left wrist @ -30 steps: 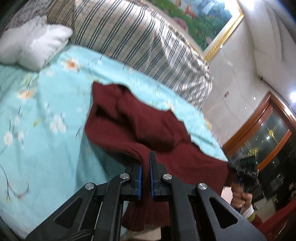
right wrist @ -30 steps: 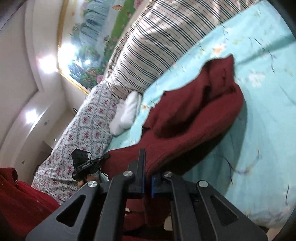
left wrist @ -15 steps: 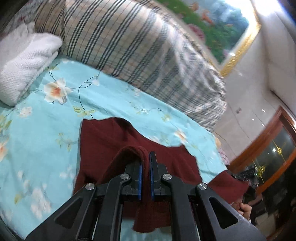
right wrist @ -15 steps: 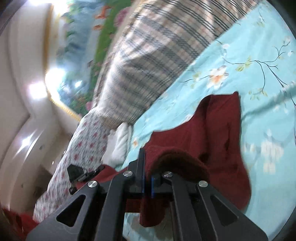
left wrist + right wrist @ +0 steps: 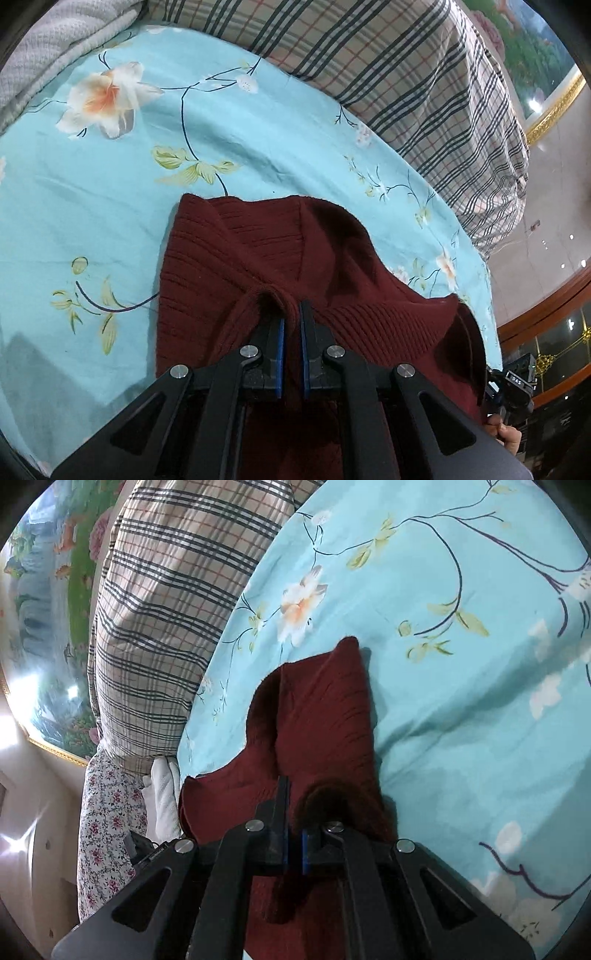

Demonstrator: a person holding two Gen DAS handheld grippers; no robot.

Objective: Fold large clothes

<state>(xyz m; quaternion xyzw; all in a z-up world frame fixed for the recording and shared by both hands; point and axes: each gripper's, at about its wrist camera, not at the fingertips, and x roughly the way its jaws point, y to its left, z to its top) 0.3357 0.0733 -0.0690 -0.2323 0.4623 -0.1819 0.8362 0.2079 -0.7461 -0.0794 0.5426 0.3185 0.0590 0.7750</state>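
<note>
A dark red knit sweater (image 5: 236,266) lies on the turquoise flowered bedsheet (image 5: 110,184), doubled over on itself. My left gripper (image 5: 291,314) pinches a ribbed edge of it between the blue pads, low over the cloth; its jaws are opening slightly with the fabric still between them. In the right wrist view the same sweater (image 5: 325,709) stretches away from my right gripper (image 5: 295,812), which is shut on a bunched edge that bulges over the right finger. The sweater's near part is hidden under both grippers.
A plaid pillow (image 5: 406,74) lines the far side of the bed, also the plaid pillow (image 5: 166,590). A white knit blanket (image 5: 55,48) lies at the top left. A person's hand (image 5: 506,435) shows at the right edge. A gold-framed painting (image 5: 37,590) hangs behind.
Both grippers have carried the sweater's edge forward and down across the bed. The lifted cloth now lies folded over the rest, close to the sheet, and both views have rolled.
</note>
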